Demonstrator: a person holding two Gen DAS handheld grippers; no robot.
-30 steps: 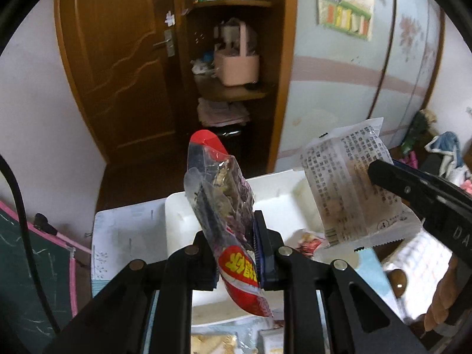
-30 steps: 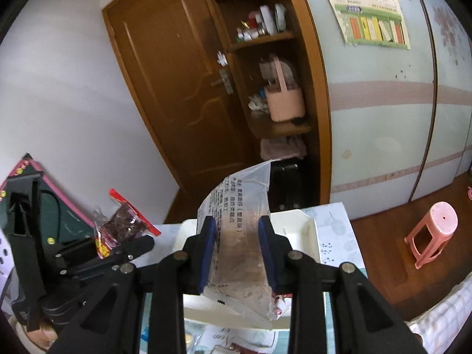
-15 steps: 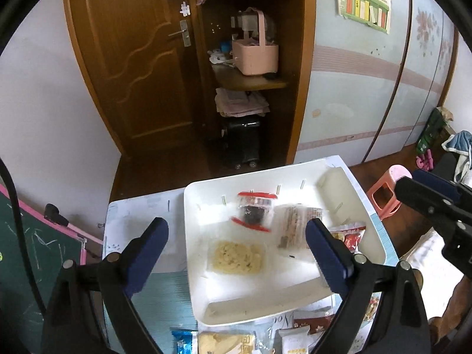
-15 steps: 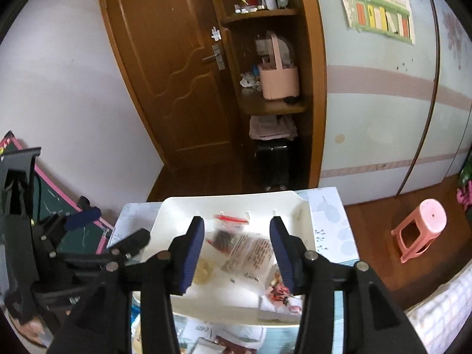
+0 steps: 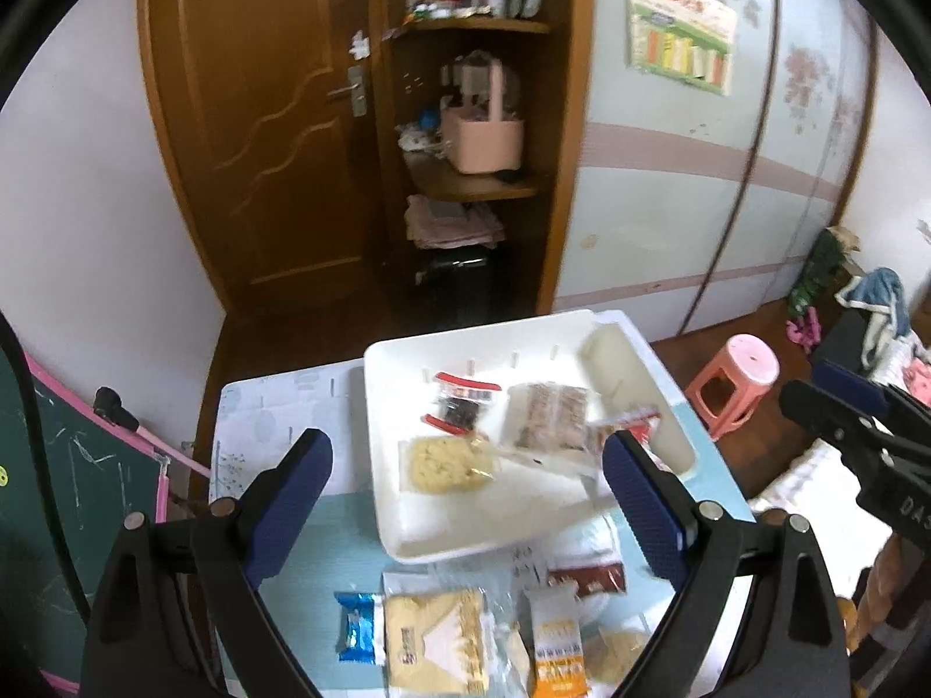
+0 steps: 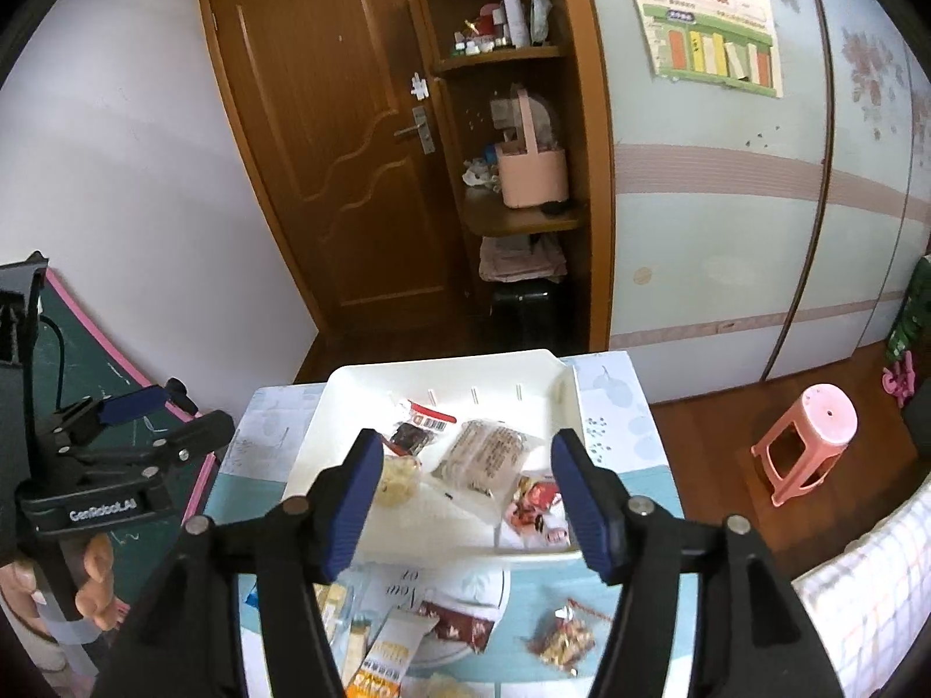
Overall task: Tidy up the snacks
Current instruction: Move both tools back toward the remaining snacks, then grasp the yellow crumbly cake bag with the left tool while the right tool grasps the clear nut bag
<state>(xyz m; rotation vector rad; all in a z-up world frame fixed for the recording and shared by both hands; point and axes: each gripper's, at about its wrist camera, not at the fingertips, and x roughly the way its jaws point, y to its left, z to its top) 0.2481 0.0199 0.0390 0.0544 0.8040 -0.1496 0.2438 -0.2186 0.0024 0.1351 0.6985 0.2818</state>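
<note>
Glossy white plastic tray (image 5: 640, 360); crinkly packets (image 5: 547, 421).

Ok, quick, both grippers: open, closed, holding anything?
Left gripper: jaws open, holding nothing.
Right gripper: jaws open, holding nothing.

Ahead of you stands a brown wooden door (image 6: 343, 174) with wavy carved panels and a metal lever handle (image 6: 418, 129), set in a plain white wall (image 6: 134, 186). Just right of it you see an open wooden shelf unit (image 6: 512, 221): small bottles (image 6: 500, 23) on the top shelf, a pink basket (image 6: 532, 166) on the middle one, folded cloth (image 6: 521, 259) below. To the right runs a pale wardrobe (image 6: 727, 221) with pinkish bands and a colourful poster (image 6: 713, 29) stuck on it. On the dark wooden floor (image 6: 710, 436) you have a pink plastic stool (image 6: 809, 442). A green chalkboard (image 5: 64, 494) with a pink frame leans at your left.
</note>
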